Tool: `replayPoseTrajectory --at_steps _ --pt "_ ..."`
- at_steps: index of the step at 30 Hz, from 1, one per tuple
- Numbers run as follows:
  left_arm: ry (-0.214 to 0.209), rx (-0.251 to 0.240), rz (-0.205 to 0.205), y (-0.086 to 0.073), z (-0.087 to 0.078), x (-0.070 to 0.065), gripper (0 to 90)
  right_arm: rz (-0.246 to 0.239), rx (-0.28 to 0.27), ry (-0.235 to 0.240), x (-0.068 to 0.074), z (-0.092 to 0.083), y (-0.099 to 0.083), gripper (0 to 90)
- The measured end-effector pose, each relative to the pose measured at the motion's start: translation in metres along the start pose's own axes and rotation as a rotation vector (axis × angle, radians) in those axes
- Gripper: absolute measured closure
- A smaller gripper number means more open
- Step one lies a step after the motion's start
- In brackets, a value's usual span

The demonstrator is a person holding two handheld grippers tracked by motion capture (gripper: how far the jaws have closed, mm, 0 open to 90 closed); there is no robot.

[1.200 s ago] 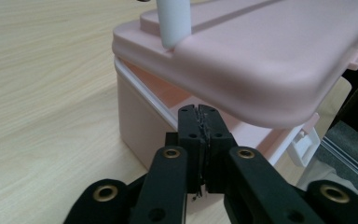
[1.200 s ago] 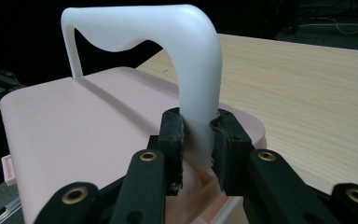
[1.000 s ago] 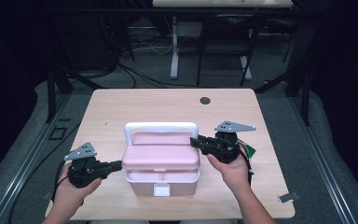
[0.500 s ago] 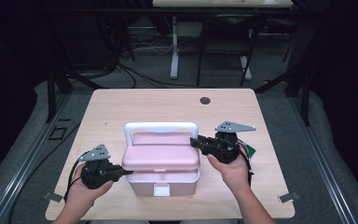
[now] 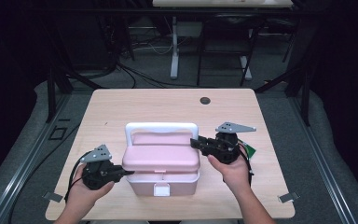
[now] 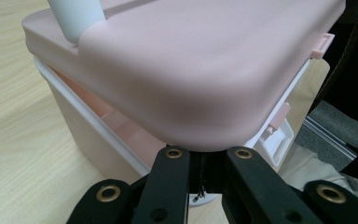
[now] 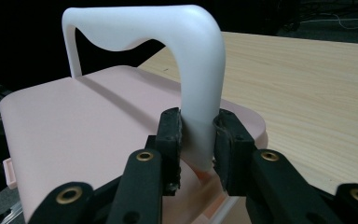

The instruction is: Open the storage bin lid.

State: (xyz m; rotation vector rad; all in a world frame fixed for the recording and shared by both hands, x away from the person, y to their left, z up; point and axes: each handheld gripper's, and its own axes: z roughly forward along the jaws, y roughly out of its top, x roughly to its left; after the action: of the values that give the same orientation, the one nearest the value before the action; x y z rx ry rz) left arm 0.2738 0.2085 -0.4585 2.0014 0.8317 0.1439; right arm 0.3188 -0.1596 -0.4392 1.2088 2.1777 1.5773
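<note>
A pink box (image 5: 161, 163) with a white handle (image 5: 161, 127) is set near the front edge of a wooden table (image 5: 121, 105). At its left corner, the left gripper (image 5: 127, 172) is held with its jaws closed together, tips tucked under the lid's rim (image 6: 186, 140); nothing is gripped between them. To the right, the handle's upright leg (image 7: 200, 116) is clamped by the right gripper (image 5: 195, 142), whose jaws have just been easing slightly apart, the pads (image 7: 171, 128) seen against the leg on both sides. A small dark disc (image 5: 205, 100) is seen lying at the far edge.
</note>
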Motion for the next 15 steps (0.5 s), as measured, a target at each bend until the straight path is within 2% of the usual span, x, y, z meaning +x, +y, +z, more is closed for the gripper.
replayPoseTrajectory --at_steps 11,15 --pt "0.0 -0.006 -0.001 0.005 -0.002 0.0 89.4 -0.011 -0.017 -0.009 -0.001 -0.011 -0.001 68.8" --pt "-0.002 -0.011 -0.001 0.009 -0.004 0.0 89.4 -0.019 -0.042 -0.012 0.001 -0.018 -0.003 69.3"
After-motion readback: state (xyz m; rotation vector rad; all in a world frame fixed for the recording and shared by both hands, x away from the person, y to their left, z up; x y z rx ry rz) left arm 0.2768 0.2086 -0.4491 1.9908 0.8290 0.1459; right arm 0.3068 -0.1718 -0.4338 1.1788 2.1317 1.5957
